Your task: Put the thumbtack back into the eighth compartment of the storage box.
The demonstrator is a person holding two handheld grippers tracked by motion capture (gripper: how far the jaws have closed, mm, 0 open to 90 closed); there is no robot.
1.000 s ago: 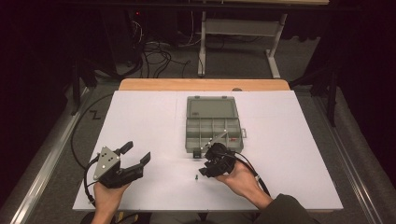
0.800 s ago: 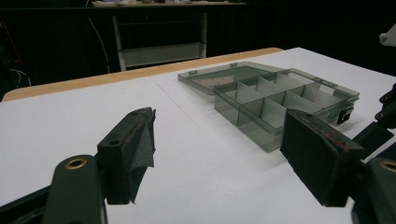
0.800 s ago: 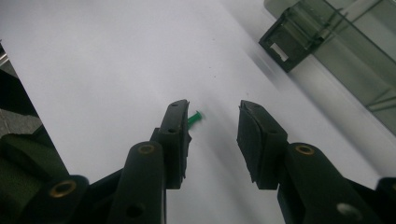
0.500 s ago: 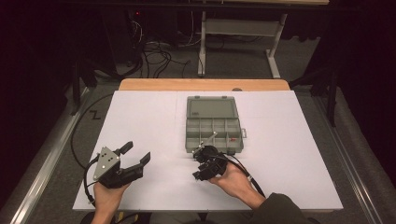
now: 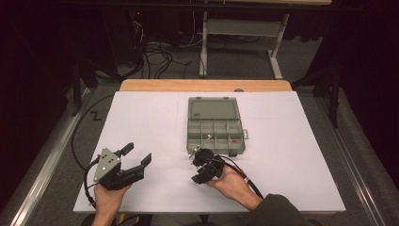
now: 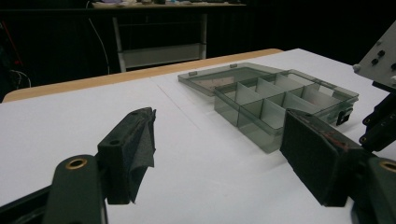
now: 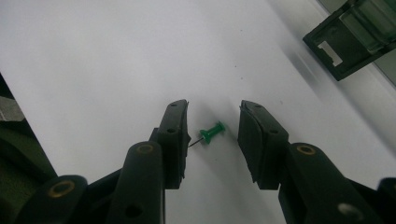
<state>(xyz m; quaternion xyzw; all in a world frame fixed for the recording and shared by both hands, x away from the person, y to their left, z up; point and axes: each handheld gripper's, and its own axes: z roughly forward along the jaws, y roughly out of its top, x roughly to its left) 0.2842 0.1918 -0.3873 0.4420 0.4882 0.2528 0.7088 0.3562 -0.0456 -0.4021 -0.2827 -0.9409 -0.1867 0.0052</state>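
A small green pushpin (image 7: 212,132) lies on its side on the white table top, in the gap between the two jaws of my right gripper (image 7: 214,106). The jaws stand apart on either side of it; the needle points at the left pad (image 7: 176,135), and the other pad is clear of it. In the high view my right gripper (image 5: 195,169) hovers low just in front of the open grey compartment box (image 5: 190,137). Near the table's front left, my left gripper (image 5: 137,154) (image 6: 219,121) is open and holds nothing.
The box's lid (image 5: 212,108) lies flat behind its divided tray (image 6: 280,100), and a small item sits in one compartment (image 5: 207,137). A black latch of the box (image 7: 348,51) is close by. The white sheet (image 5: 291,141) covers the table, with cables on the floor beyond.
My right gripper has moved left and down, away from the box's front edge, and now straddles the pushpin. My left gripper has stayed put.
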